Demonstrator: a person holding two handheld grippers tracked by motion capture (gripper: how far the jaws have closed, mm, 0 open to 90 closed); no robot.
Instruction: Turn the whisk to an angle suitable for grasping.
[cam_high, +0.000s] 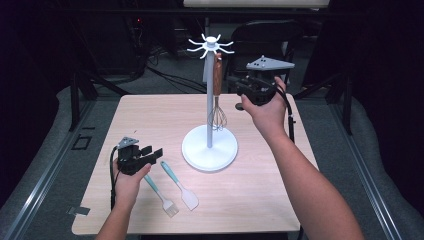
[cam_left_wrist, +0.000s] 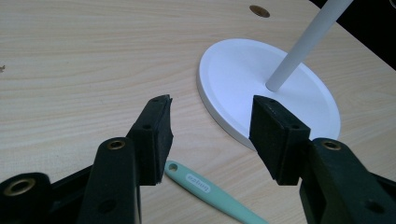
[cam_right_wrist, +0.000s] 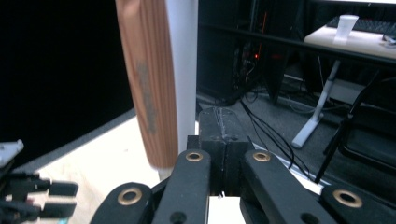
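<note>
A white utensil stand (cam_high: 209, 148) rises from the middle of the table, with hooks at its top. From one hook hangs a whisk (cam_high: 217, 95) with a wooden handle (cam_right_wrist: 147, 84), close against the pole (cam_right_wrist: 182, 65). My right gripper (cam_high: 240, 95) is held high just right of the whisk handle, jaws pressed together with nothing between them (cam_right_wrist: 224, 126). At the table's left my left gripper (cam_high: 152, 151) rests low and open (cam_left_wrist: 210, 126), nothing in it. A teal handle (cam_left_wrist: 205, 191) lies just under its jaws, and the stand's base (cam_left_wrist: 261, 79) is ahead.
A teal-handled brush (cam_high: 161, 192) and a teal-handled spatula (cam_high: 180, 185) lie side by side on the wooden table (cam_high: 150, 115), front left of the stand. Dark floor, cables and a chair (cam_high: 265, 40) lie beyond the far edge.
</note>
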